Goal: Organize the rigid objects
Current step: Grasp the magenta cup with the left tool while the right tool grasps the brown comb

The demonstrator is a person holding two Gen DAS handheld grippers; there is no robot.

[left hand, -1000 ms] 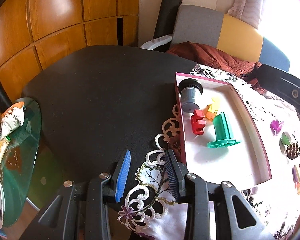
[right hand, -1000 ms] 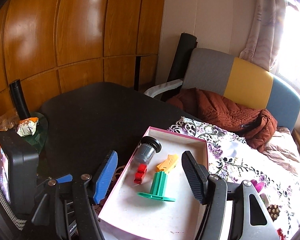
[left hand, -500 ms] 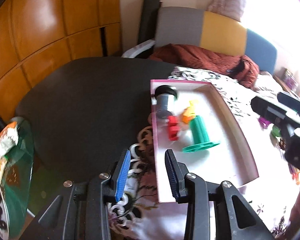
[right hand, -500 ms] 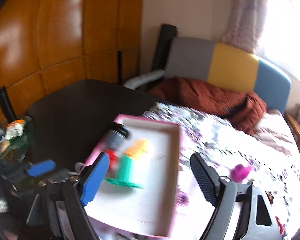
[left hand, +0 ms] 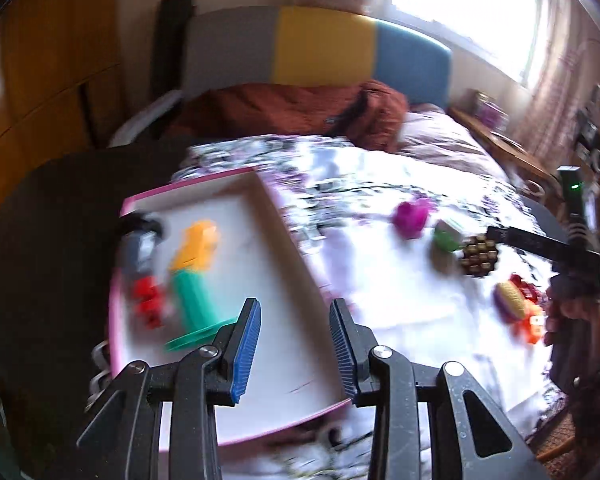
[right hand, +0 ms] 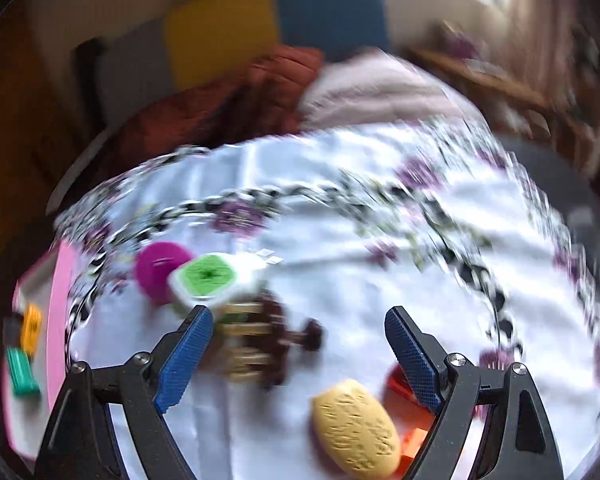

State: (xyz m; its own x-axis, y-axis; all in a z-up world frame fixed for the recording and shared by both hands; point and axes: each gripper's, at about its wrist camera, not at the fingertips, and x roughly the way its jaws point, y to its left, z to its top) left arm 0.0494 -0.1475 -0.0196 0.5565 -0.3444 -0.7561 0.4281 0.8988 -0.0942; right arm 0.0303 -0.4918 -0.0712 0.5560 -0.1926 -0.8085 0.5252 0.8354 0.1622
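Right wrist view: the right gripper, its jaws just opened wide and empty, is held over bare cloth; the yellow oval piece, at 6 o'clock, is laid with its long axis toward 11. The left gripper, narrowly parted and empty, is held above the pink tray's right edge.

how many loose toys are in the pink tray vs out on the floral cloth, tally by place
In the pink-rimmed white tray: 4 (grey cylinder, red block, orange block, green flanged piece)
On the floral cloth: 5 (magenta piece, green-faced white piece, brown studded piece, yellow oval, orange-red piece)
Total: 9

One pink-rimmed tray holds four toys near its far left corner, while five toys lie on one flowered cloth toward the table's right edge.
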